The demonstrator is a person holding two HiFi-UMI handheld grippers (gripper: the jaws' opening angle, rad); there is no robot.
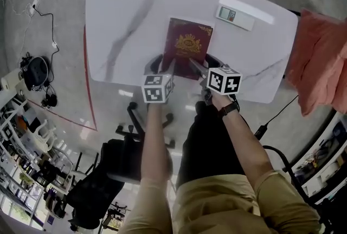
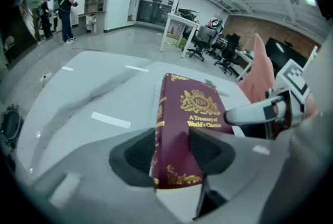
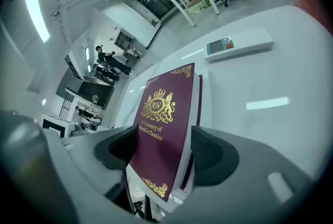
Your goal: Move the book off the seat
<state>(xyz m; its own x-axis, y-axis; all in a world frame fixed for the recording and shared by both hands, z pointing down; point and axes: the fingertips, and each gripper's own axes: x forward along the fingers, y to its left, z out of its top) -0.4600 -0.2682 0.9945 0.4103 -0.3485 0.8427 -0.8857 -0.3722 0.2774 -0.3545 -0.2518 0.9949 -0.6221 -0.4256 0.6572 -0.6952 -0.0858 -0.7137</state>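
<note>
maroon book (image 3: 162, 123) reads "a treasury of world's classics".

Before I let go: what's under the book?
Beneath the book is the white table. The left tongs and right tongs grip its near end. The book covers whether it touches the table.

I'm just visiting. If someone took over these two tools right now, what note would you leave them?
Left tool: closed on the near end of the maroon gold-printed hardcover book.
Right tool: closed on that same end.
Book: far end resting on the white marble-look table.
Done: book brought up to the table.
Left: lower it flat, open both tools, withdraw.
</note>
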